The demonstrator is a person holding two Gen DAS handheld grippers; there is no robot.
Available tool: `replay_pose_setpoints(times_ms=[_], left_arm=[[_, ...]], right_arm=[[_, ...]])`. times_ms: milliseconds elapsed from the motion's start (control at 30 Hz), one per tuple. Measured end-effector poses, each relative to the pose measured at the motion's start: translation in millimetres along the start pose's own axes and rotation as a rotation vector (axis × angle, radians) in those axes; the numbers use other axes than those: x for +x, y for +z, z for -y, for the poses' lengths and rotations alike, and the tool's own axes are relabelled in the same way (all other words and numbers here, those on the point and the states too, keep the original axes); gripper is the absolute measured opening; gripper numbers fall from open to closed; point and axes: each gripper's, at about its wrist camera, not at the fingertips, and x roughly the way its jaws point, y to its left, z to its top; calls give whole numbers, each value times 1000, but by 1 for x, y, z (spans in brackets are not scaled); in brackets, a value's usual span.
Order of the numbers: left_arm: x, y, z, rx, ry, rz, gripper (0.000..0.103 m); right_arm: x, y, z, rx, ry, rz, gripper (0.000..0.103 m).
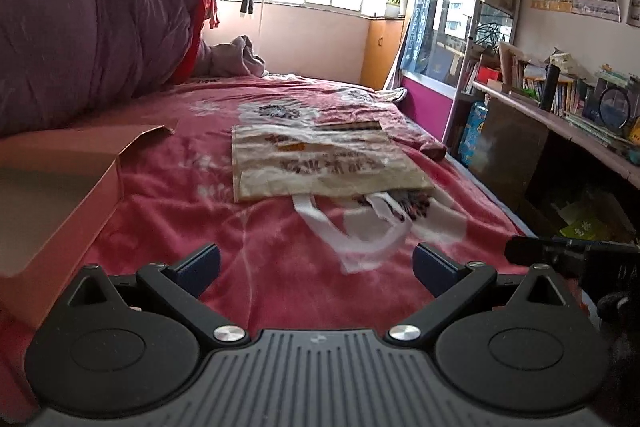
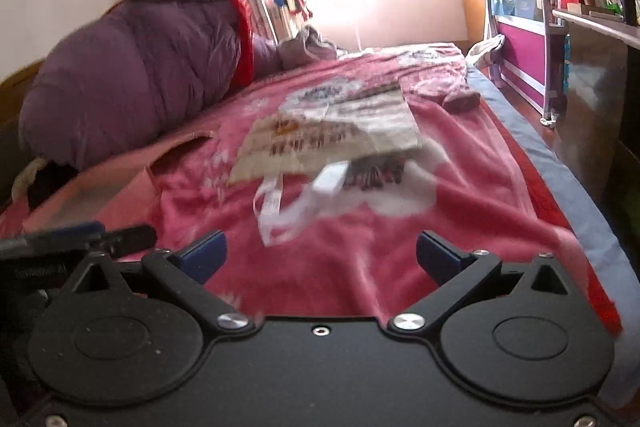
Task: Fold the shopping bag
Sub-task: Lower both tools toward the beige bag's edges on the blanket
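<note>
I find both my left gripper (image 1: 316,265) and right gripper (image 2: 320,255) released, holding nothing. Shopping bag (image 1: 320,159) lies flat mid-bed (image 1: 260,267), handles (image 1: 360,239) nearest; cardboard box (image 1: 52,195) borders left.

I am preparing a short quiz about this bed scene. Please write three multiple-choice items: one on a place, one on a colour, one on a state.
1. Where does the shopping bag lie?
A. on the blanket
B. inside the cardboard box
C. on the shelf

2. What colour are the bag handles?
A. black
B. white
C. green

3. How is the left gripper?
A. shut on a handle
B. shut, empty
C. open

Answers: 1 A, it lies flat on the red blanket. 2 B, the straps show white. 3 C, its fingers stand wide apart, holding nothing.
</note>
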Motion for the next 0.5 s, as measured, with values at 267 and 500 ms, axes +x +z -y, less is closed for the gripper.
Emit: replay_pose_setpoints(times_ms=[267,500], left_arm=[[49,33,-25,-33,-12,25,103],[103,38,-52,-118,-40,-1,95]], right_arm=[[53,35,10,13,15,25,102],[98,36,16,59,34,-11,101]])
